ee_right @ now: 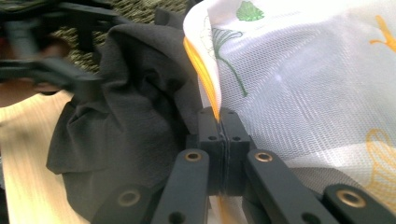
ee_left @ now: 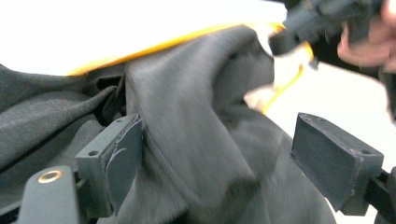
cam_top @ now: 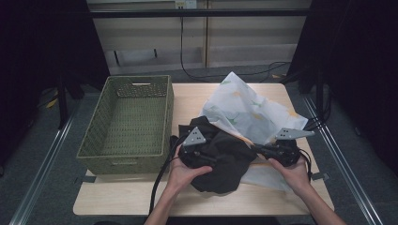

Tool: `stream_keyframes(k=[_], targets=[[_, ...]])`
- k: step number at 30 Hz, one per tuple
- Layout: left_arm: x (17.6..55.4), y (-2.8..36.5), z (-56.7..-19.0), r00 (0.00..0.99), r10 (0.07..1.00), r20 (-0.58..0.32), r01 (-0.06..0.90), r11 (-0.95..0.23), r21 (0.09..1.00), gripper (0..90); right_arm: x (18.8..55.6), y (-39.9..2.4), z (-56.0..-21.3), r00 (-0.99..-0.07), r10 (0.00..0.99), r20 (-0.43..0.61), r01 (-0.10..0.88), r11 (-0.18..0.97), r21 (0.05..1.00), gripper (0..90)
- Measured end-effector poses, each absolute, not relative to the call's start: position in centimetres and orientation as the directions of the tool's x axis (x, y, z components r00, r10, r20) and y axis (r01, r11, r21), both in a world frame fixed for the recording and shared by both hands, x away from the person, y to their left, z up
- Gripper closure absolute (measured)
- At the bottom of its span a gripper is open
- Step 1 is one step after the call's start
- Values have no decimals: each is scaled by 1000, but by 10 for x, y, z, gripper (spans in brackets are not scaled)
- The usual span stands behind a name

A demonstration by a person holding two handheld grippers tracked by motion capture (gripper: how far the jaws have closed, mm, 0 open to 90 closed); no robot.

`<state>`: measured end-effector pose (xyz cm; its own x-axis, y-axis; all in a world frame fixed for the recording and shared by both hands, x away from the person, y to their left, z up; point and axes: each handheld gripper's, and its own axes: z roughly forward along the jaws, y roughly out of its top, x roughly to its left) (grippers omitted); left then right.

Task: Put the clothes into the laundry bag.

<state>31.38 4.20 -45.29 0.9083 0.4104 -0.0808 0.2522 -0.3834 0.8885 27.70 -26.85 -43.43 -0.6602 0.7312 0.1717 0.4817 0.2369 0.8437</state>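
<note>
Centre frame, our right gripper (ee_right: 219, 122) pinches the white mesh laundry bag's (cam_top: 244, 110) orange-trimmed edge; our left gripper (ee_left: 212, 158) gapes around the crumpled dark-grey cloth (cam_top: 223, 154).

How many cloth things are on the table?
2. The dark garment lies bunched between the hands near the front edge. The white mesh bag with orange trim spreads behind and right of it. More could hide underneath.
</note>
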Motion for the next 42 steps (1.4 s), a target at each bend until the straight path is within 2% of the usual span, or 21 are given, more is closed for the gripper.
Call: stream_keyframes(k=[1,2,4,5,6,7,11,14,19,23,27,29,31,33,34,38,42], targets=[[316,39,-461,909,409,-74,267,-438,859,161,277,-269,-434,-657,734,170,481,235,845,893],[319,38,-467,907,414,-84,289,-465,837,129,278,-270,-435,-654,738,168,481,234,845,892],[322,34,-478,914,393,-98,303,-506,808,122,279,-271,-435,-647,746,160,482,237,843,892],[323,32,-482,920,374,-119,311,-510,802,147,279,-272,-435,-645,748,158,481,237,844,892],[322,30,-485,930,347,-122,302,-531,791,220,279,-273,-435,-642,751,152,479,238,845,892],[320,28,-487,934,341,-109,293,-553,780,255,280,-273,-436,-638,756,149,481,239,844,891],[309,23,-492,938,329,-112,286,-548,786,300,284,-277,-438,-619,770,153,489,225,843,887],[297,13,-492,939,322,-119,288,-551,783,307,287,-278,-440,-612,775,158,493,218,843,883],[280,-1,-491,958,259,-122,256,-582,772,300,289,-278,-442,-600,784,160,499,210,841,868],[279,2,-483,961,243,-134,254,-574,778,257,290,-277,-442,-603,782,156,497,216,840,864],[279,18,-468,966,240,-101,219,-538,814,215,289,-278,-441,-606,779,159,492,211,844,850],[283,27,-461,959,278,-60,206,-534,820,147,288,-278,-439,-611,775,162,489,209,847,838],[290,33,-462,947,316,-54,221,-522,824,106,287,-277,-436,-618,769,163,483,208,851,811],[294,32,-468,933,360,15,200,-552,809,67,287,-275,-432,-633,758,157,468,213,858,768],[297,31,-475,938,345,-39,228,-526,819,48,286,-273,-430,-642,749,164,466,211,860,753],[305,25,-500,939,314,-140,296,-534,792,3,287,-266,-419,-664,731,159,441,210,873,707],[301,21,-501,956,267,-124,262,-582,770,0,292,-256,-413,-674,724,147,431,224,874,693]])
